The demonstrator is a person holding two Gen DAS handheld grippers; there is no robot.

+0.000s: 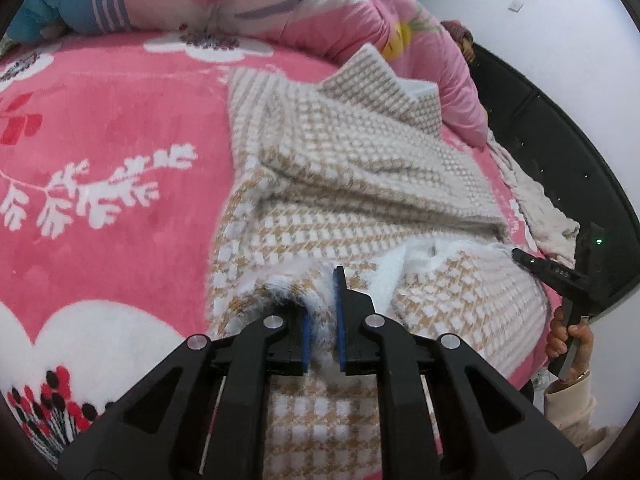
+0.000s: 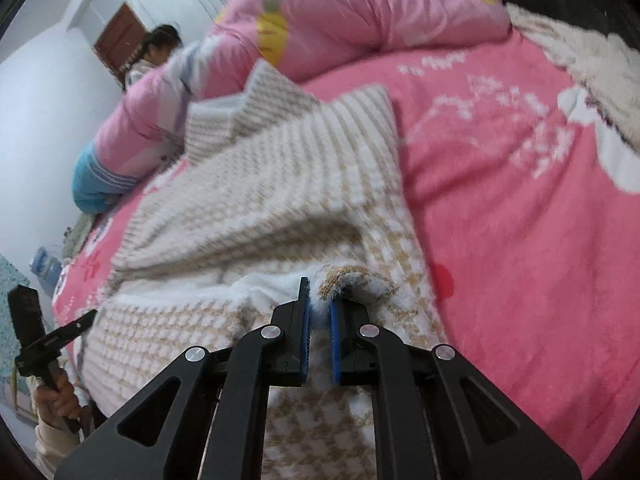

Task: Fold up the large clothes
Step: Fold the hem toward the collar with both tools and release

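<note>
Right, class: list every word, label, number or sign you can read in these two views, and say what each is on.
"DAS", small and not certain: on a finger of the right gripper, left wrist view.
Small mark on the left gripper, right wrist view: too blurred to read.
White marks on the blanket: blurred, may be only pattern.
Coat: no text.

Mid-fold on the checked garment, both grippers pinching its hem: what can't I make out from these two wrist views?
- Left wrist: near hem of checked garment is hidden under left gripper.
- Right wrist: garment weave is motion-blurred; right gripper hides the fabric below.
- Both: the garment's underside against the pink blanket is hidden.
- Right wrist: floor clutter at left edge is too small.
</note>
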